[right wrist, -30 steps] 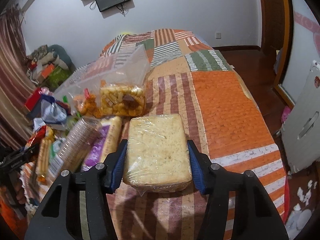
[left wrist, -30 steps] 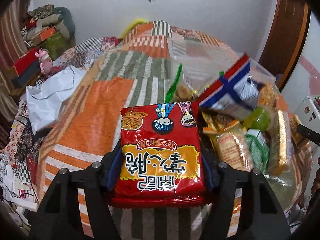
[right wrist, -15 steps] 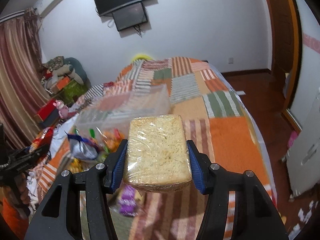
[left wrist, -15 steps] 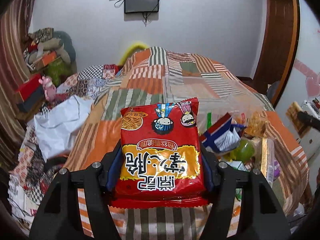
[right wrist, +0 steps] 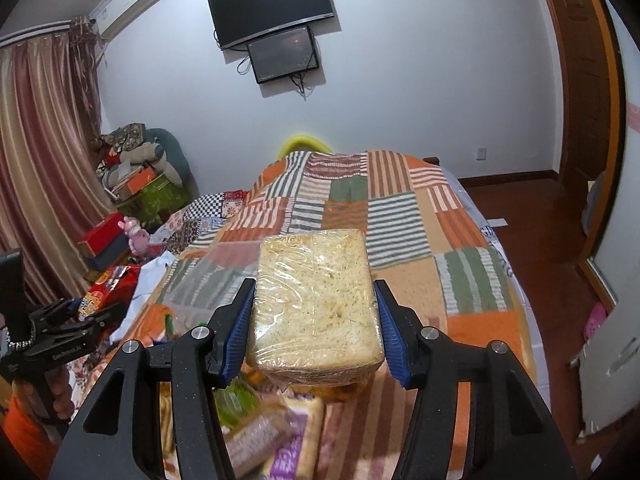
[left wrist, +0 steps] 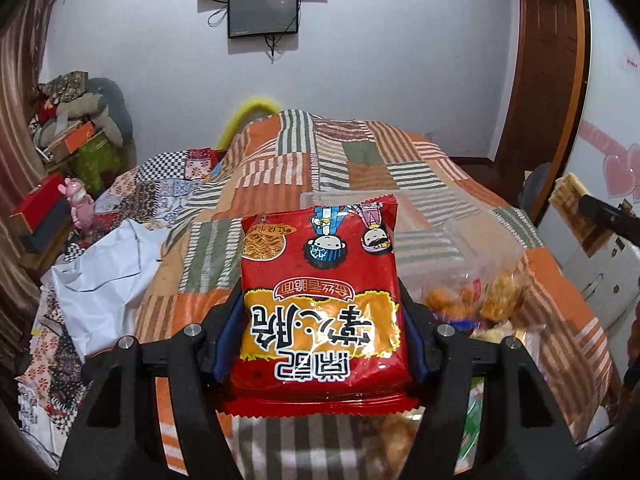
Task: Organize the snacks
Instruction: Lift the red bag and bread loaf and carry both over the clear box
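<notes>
My left gripper (left wrist: 320, 328) is shut on a red noodle-snack packet (left wrist: 320, 300) with cartoon figures, held up above the bed. My right gripper (right wrist: 314, 320) is shut on a clear-wrapped block of pale dry noodles (right wrist: 316, 300), its blue pads (right wrist: 236, 328) pressing both sides. The remaining snacks lie below: orange puffs in a clear bag (left wrist: 472, 300) and blurred cracker packs (right wrist: 272, 432). The wrapped block (left wrist: 570, 196) with the right gripper shows at the right edge of the left wrist view. In the right wrist view the left gripper (right wrist: 88, 316) with the red packet (right wrist: 108, 284) appears at the left.
A patchwork quilt (right wrist: 400, 216) in orange, green and striped squares covers the bed. A white plastic bag (left wrist: 104, 276) lies on its left side. Boxes and a pink toy (left wrist: 76, 204) crowd the left. A white appliance (left wrist: 608, 280) and a wooden door (left wrist: 540, 80) stand at the right.
Both grippers have risen with their packets still held. The snack pile has dropped low in both views, and the wall screens have come into sight.
</notes>
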`<state>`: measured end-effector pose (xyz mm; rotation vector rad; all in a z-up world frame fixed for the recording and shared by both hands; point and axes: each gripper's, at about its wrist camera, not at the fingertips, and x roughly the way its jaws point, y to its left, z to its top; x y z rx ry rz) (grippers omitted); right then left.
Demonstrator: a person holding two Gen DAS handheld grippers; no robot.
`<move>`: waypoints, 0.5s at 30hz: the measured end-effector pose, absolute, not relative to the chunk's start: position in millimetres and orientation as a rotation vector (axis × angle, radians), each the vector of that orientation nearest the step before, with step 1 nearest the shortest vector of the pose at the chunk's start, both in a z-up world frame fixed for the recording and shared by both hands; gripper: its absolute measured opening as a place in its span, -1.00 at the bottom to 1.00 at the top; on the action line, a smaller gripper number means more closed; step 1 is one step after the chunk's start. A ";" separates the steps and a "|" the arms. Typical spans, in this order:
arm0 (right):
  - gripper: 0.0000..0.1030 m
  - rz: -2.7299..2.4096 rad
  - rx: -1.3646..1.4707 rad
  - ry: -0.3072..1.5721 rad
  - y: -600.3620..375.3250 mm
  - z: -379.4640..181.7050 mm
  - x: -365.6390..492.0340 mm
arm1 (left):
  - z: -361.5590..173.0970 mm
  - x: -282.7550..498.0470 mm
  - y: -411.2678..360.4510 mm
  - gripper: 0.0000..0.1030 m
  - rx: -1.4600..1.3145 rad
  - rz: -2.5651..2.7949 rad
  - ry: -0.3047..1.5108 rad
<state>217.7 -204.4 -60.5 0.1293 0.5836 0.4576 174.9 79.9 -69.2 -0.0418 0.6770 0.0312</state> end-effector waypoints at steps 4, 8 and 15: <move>0.03 0.471 0.120 0.589 -195.7 -60.2 227.2 | -65.4 193.7 79.0 0.27 -0.060 0.013 0.682; 0.03 0.485 0.102 0.597 -185.7 -60.2 237.4 | -65.1 214.2 75.4 0.27 -0.062 0.007 0.689; 0.03 0.502 0.093 0.626 -175.2 -67.7 256.9 | -77.5 254.4 74.3 0.27 -0.082 0.003 0.739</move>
